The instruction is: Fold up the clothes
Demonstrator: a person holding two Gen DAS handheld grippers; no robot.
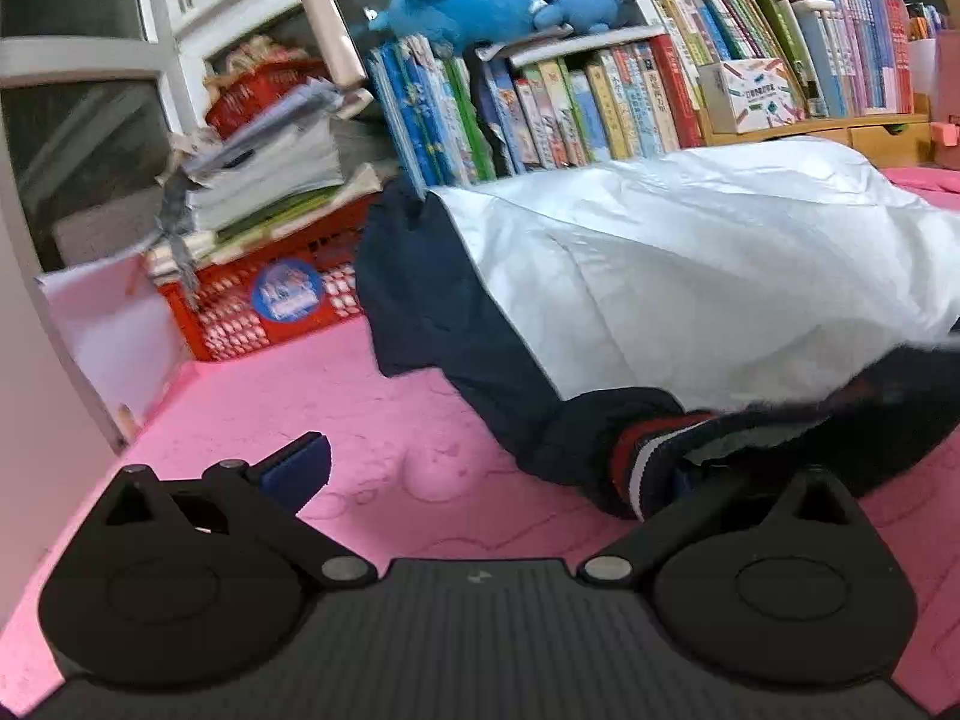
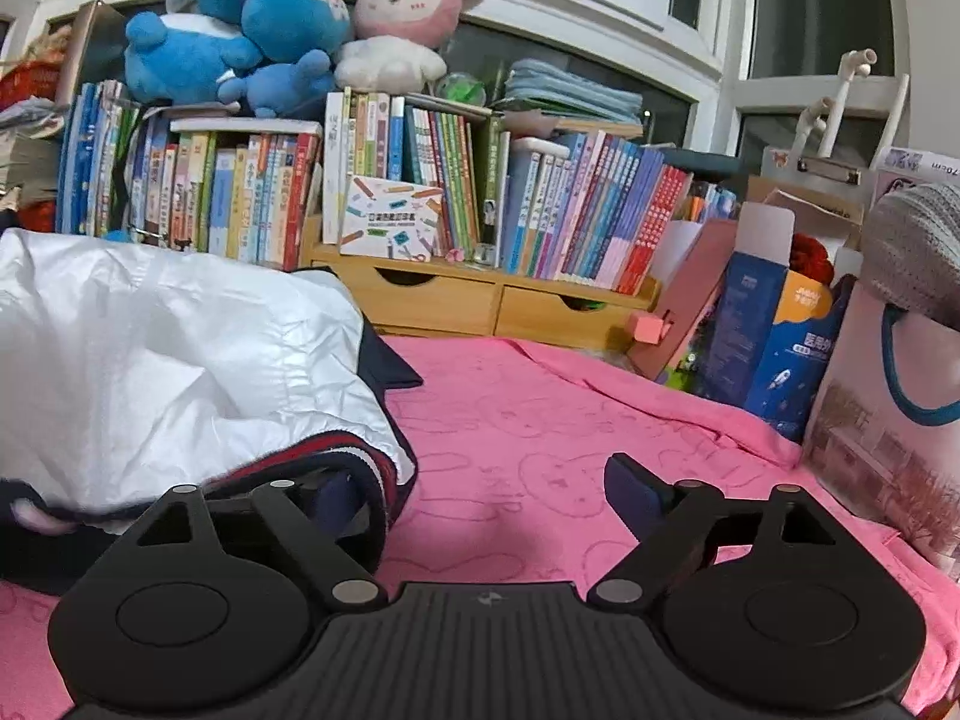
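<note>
Left wrist — red crate (image 1: 270, 300) under papers (image 1: 264, 168)

My left gripper (image 1: 492, 474) sits low and tilted a little downward, its jaws spread wide, the left finger's blue pad (image 1: 300, 468) in plain sight while the right finger is hidden. My right gripper (image 2: 480, 498) is also angled slightly down, jaws wide apart, with nothing pressed between the pads
</note>
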